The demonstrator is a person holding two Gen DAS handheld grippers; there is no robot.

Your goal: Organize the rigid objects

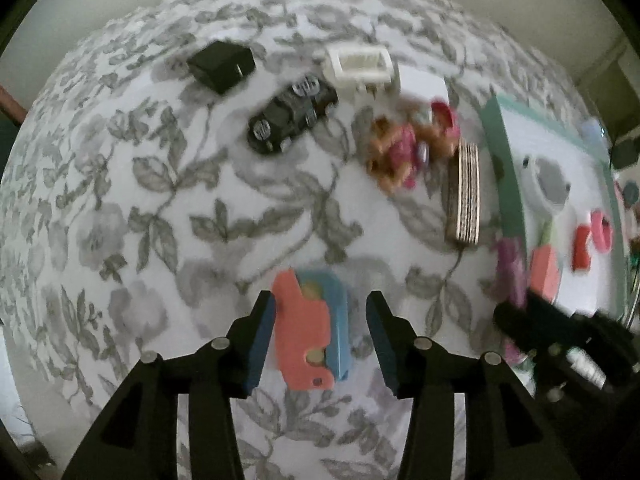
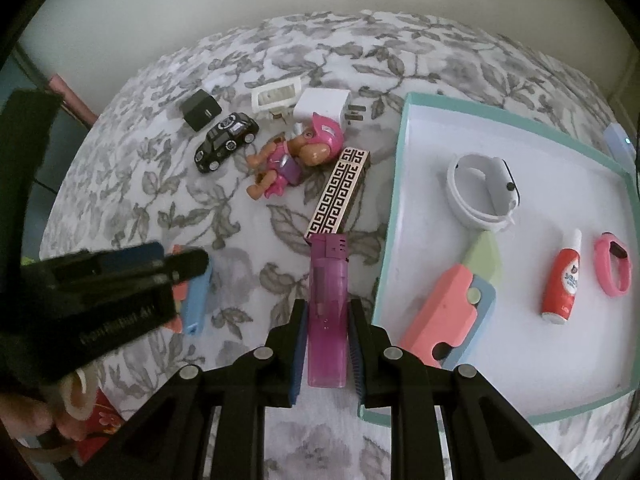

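Tray [image 2: 404, 200]: watch [image 2: 480, 192], bottle [image 2: 562, 280], maybe cutter [image 2: 448, 312].

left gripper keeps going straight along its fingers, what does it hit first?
Most likely the pink-and-blue utility knife lying on the floral cloth, right between the open fingers of the left gripper. The gap down to it is hard to judge.

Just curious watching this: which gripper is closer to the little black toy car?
Left, probably. The left gripper hangs over a pink-and-blue piece, with the black toy car beyond it. The right gripper, clamping a purple lighter, sits nearer the tray.
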